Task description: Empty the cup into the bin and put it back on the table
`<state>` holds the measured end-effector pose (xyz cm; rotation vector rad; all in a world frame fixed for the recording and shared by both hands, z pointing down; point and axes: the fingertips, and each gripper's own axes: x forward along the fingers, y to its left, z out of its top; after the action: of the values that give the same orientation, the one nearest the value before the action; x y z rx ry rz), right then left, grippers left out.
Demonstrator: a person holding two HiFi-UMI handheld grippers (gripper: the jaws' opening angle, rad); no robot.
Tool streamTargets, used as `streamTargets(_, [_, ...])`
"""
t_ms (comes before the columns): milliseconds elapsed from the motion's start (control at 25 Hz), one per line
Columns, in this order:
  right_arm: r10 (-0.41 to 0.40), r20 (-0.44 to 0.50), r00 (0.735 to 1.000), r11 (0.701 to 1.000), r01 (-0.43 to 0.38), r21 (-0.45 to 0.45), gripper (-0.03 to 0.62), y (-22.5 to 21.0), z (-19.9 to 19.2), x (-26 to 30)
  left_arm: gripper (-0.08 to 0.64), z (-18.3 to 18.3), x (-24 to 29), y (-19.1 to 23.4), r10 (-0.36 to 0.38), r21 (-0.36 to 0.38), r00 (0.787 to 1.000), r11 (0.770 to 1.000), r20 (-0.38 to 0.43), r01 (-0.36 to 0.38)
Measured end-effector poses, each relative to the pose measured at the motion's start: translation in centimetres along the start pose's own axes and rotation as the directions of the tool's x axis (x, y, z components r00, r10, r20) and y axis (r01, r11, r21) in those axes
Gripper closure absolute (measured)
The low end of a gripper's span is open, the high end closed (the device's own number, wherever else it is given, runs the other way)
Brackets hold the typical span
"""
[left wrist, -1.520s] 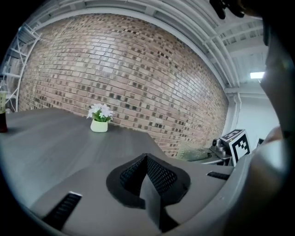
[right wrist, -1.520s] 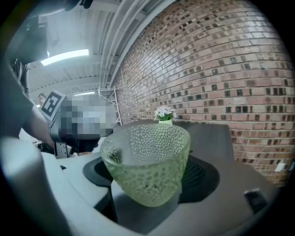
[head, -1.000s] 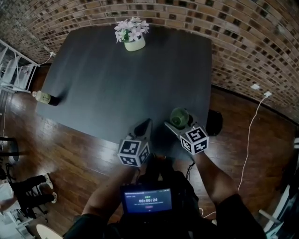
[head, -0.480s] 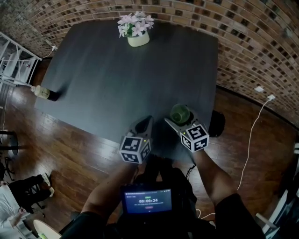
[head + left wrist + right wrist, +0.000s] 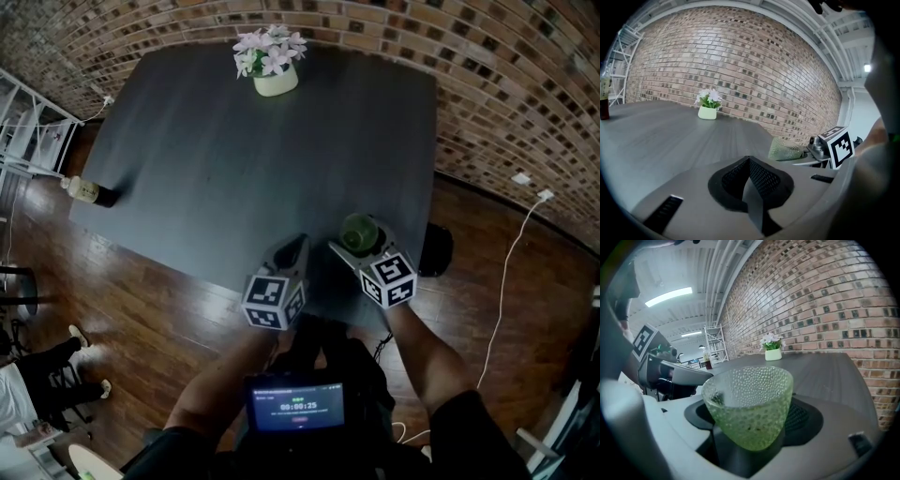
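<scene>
The timer screen (image 5: 296, 405) has ticked from 24 to 25, and the bystander (image 5: 39, 373) has shifted position.

1. Cup (image 5: 747, 401): translucent pale-green glass with a beaded, bumpy wall that tapers from a wide rim to a narrow base. It stands upright, mouth up, clamped between the jaws of the right gripper (image 5: 361, 242) at its lower half, over the near right corner of the dark table (image 5: 234, 159). Its contents cannot be made out.
2. Bin (image 5: 435, 249): dark vessel on the wood floor, just beside the table's right edge and near the cup.
</scene>
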<state>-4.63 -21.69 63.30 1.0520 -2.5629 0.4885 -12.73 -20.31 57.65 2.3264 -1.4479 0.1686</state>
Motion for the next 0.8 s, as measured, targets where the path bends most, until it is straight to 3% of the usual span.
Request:
streamTargets(480, [0.014, 0.011, 1.000, 1.000, -0.015, 0.014, 0.187, 0.0, -0.1, -0.1, 0.560, 0.1, -0.5, 0.3, -0.004, 0.006, 1.000, 1.000, 0.010, 0.004])
streamTargets(560, [0.023, 0.015, 1.000, 0.999, -0.023, 0.022, 0.140, 0.2, -0.1, -0.1, 0.560, 0.2, -0.8, 0.4, 0.001, 0.013, 1.000, 1.000, 0.010, -0.001])
streamTargets(800, [0.020, 0.027, 0.999, 1.000, -0.020, 0.014, 0.138, 0.5, 0.6, -0.7, 0.560, 1.1, -1.7, 0.7, 0.016, 0.027, 1.000, 1.000, 0.018, -0.017])
